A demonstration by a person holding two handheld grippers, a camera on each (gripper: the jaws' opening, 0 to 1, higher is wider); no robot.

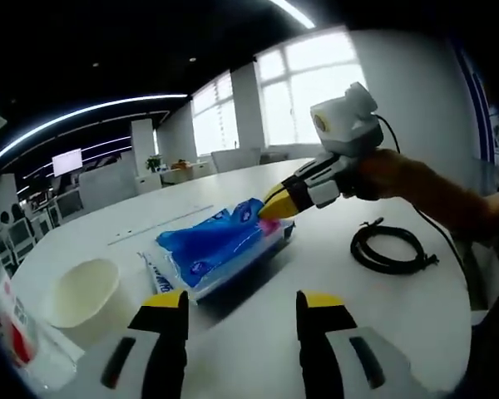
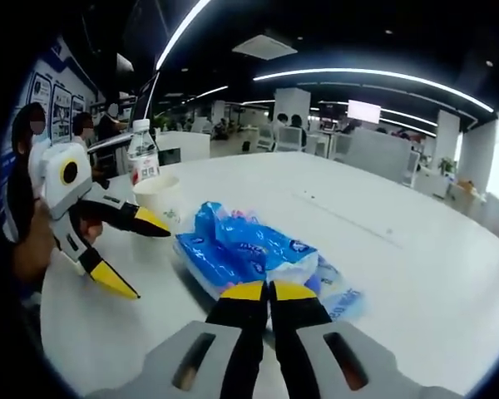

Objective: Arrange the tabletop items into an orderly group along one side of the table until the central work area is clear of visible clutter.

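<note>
Right tool is clamped on the near edge of the blue tissue pack — pack lies mid-counter. Left tool hangs open just short of it. Beside the pack: cream paper cup, water bottle; black coiled cable lies apart.

one blue packet, one cup, one bottle, one cable

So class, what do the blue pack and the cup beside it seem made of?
Blue pack: thin glossy plastic film, judging by its wrinkles and highlights. Cup: matte cream, probably paper, though plastic is possible. The right claw is shut on the pack's edge.
</note>
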